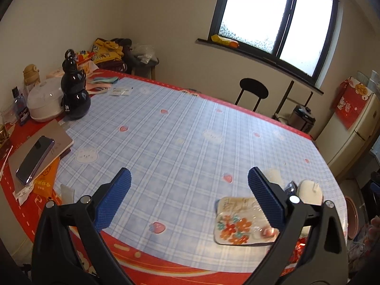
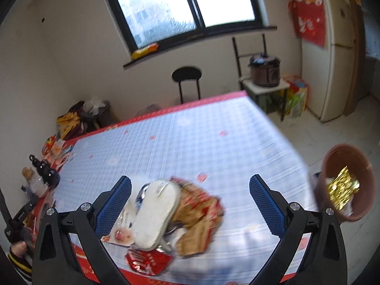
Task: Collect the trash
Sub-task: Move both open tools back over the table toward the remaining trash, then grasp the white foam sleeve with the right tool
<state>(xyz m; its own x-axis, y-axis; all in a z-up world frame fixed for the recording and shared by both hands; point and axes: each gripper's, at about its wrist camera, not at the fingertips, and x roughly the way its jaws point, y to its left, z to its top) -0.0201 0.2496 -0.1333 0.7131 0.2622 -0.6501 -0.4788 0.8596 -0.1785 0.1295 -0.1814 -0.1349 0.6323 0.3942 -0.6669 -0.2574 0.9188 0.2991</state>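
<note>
While both tools gape released, the right tool hovers over piled wrappers to seize one for the brown bin at three o'clock.

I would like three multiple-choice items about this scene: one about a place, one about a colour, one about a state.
1. Where does the phone lie?
A. on the notebook at the table's left side
B. on the windowsill
C. in the bin

2. What colour are the finger pads of the right tongs?
A. green
B. blue
C. white

3. How do the left tongs stand?
A. shut on a wrapper
B. shut on nothing
C. open, holding nothing

Answers:
1 A, the phone rests on the notebook.
2 B, both ribbed pads are blue.
3 C, the fingers are wide apart, with bare tablecloth between them.
</note>
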